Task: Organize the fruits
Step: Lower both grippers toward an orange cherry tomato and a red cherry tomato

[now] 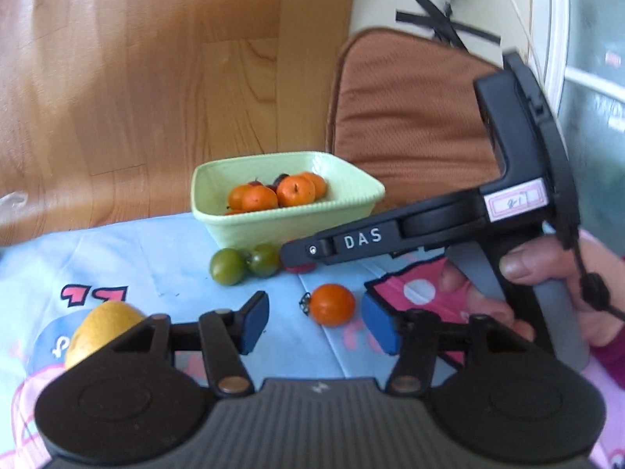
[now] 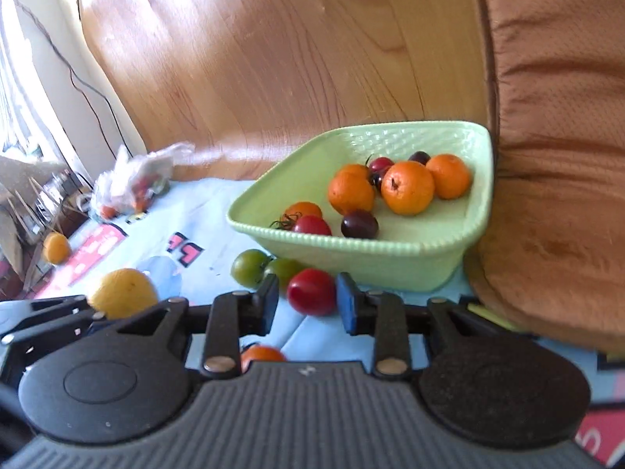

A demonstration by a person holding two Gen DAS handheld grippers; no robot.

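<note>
Fruits are lying partly in a pale green bowl and partly loose on a light blue printed cloth that is covering the surface. Inside the bowl, three oranges are sitting toward the far side with small red and dark tomatoes among them. Just in front of the bowl's near wall, two green tomatoes are touching each other, and a red tomato is lying beside them, between the spread fingers of the right gripper, which is standing released around it without pressing it. An orange tomato is resting on the cloth nearer in, just ahead of the left gripper, whose fingers are also spread apart and grasping nothing. A yellow lemon is sitting at the left, near the left gripper's body. Farther left in the right wrist view, a clear plastic bag with more fruit is lying on the cloth. Behind the surface a wooden floor is stretching away, and a brown cushion is rising just right of the bowl. A white wall with a cable is showing at the far edges.
</note>
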